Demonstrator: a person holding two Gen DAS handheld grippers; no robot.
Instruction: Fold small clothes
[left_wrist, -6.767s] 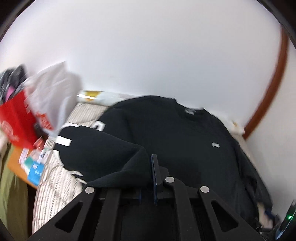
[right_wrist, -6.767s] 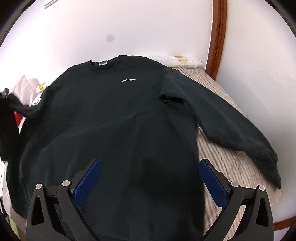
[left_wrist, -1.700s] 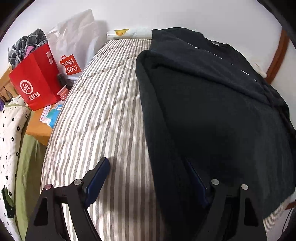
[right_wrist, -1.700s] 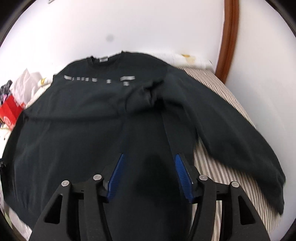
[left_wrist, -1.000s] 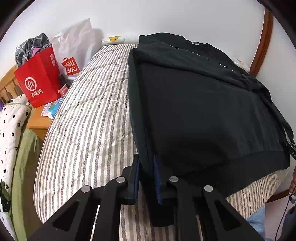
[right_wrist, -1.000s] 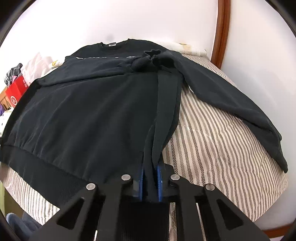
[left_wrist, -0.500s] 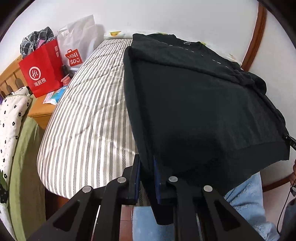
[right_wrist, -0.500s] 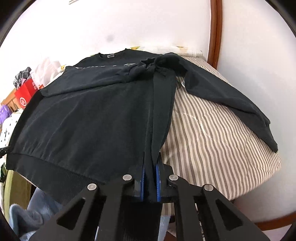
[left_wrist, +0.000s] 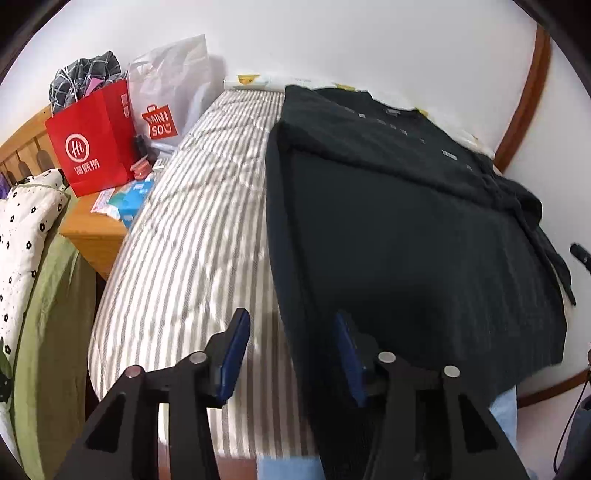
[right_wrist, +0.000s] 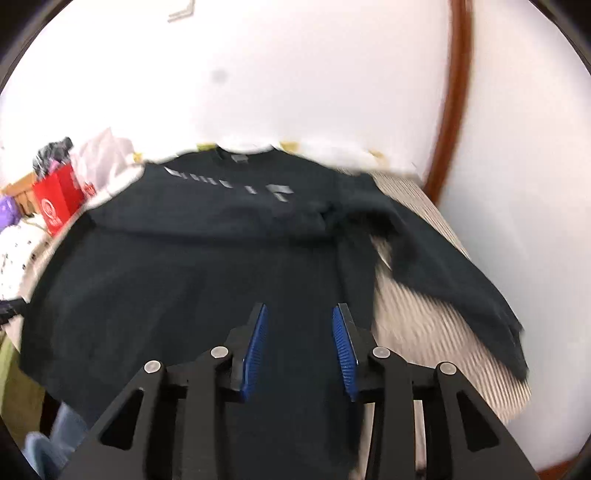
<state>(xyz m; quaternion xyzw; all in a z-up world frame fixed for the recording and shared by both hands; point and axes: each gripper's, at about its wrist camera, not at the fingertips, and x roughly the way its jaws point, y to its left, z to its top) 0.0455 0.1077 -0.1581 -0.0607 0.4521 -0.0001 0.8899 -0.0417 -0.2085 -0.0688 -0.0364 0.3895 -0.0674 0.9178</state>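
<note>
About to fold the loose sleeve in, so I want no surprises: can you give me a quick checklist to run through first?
1. Left tool let go of the black sweatshirt: ok, jaws just opened, hem edge lies loose between them.
2. Right tool free: ok, jaws just opened, nothing pinched.
3. Near side folded in: ok.
4. Far sleeve folded: not ok, spread on the striped bedcover.
5. Hem fully on the bed: cannot tell.

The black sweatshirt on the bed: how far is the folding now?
Done: the black sweatshirt lies flat on the striped bed, one sleeve folded across its chest. In hand: nothing; the left gripper and right gripper have just been opening, pads off the cloth. Left: the other sleeve, spread sideways, then the body.
</note>
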